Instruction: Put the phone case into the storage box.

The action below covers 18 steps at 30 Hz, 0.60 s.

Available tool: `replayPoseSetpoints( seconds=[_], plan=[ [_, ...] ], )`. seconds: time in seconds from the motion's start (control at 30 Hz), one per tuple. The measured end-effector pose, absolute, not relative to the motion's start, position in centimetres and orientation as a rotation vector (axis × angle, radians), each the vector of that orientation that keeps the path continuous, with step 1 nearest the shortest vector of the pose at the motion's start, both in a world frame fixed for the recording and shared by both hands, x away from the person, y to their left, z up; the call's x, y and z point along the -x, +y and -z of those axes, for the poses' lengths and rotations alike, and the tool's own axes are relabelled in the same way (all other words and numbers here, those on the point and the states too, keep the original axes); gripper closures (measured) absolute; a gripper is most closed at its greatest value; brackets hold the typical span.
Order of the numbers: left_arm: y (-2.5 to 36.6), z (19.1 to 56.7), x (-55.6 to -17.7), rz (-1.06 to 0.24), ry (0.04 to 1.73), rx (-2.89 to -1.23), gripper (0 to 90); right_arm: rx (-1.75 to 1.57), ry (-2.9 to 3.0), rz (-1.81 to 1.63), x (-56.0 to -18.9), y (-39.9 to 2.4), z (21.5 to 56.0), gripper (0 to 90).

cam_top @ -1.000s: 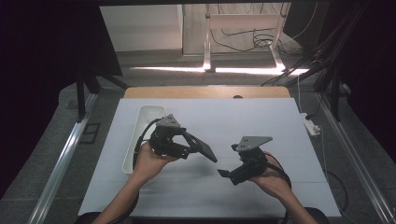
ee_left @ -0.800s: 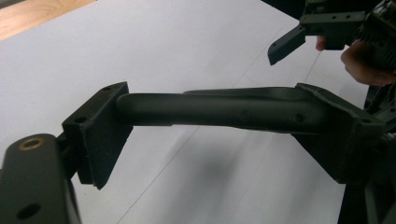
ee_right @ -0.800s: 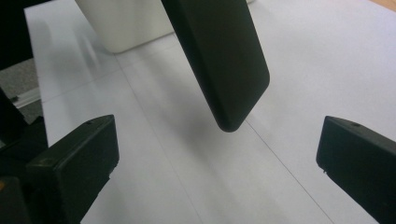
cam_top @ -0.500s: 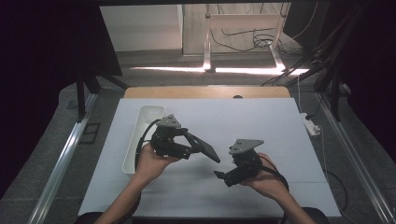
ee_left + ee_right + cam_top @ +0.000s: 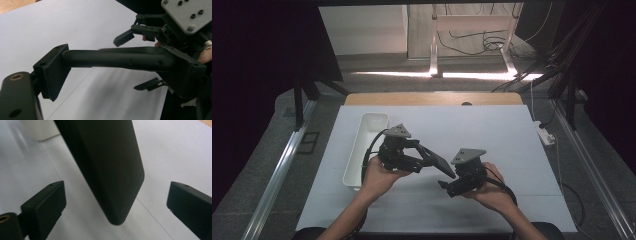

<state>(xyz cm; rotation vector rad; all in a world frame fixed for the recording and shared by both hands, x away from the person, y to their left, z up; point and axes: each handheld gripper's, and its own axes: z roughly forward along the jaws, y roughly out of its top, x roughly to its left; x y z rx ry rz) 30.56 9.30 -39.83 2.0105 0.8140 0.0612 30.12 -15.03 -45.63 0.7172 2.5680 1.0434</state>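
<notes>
Clenching a black handle-shaped part, the left gripper offers its free end between the right gripper's released jaws; misalignment risks a missed handover.

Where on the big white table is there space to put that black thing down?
The far right stretch of the white table, beyond the right gripper, is bare. So is the near strip by the table's front edge. It is crowded on the left: the white tray, left gripper and black thing.
</notes>
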Motion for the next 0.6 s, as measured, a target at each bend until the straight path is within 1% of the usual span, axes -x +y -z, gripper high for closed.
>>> replayPoseSetpoints(
  seconds=[0.1,0.2,0.23,0.3,0.43,0.47,0.5,0.57,0.6],
  plan=[
    [9.11,39.79,-30.47,-0.051,0.817,-2.01,14.9,-0.711,2.559,-1.03,-30.14,-14.92,45.64,7.4],
    [9.02,39.77,-30.46,-0.042,0.816,-2.011,14.8,-0.688,2.536,-1.017,-30.09,-14.87,45.54,14.2],
    [8.96,39.77,-30.44,-0.04,0.816,-2.01,14.8,-0.688,2.536,-1.017,-30.09,-14.87,45.54,14.2],
    [8.83,39.73,-30.39,-0.036,0.82,-2.009,14.8,-0.668,2.516,-1.014,-29.93,-14.79,45.46,21.0],
    [8.68,39.72,-30.38,-0.024,0.829,-2.003,14.7,-0.639,2.498,-0.994,-29.63,-14.58,45.47,32.4],
    [8.66,39.72,-30.39,-0.019,0.831,-2.002,14.7,-0.637,2.494,-0.995,-29.59,-14.52,45.5,33.9],
    [8.64,39.72,-30.41,-0.013,0.831,-1.999,14.7,-0.625,2.493,-0.992,-29.49,-14.37,45.54,37.6],
    [8.6,39.71,-30.42,-0.003,0.832,-1.994,14.7,-0.62,2.491,-0.987,-29.45,-14.31,45.54,39.0],
    [8.59,39.69,-30.42,0.0,0.831,-1.994,14.7,-0.608,2.479,-0.977,-29.37,-14.17,45.59,45.0]
  ],
)
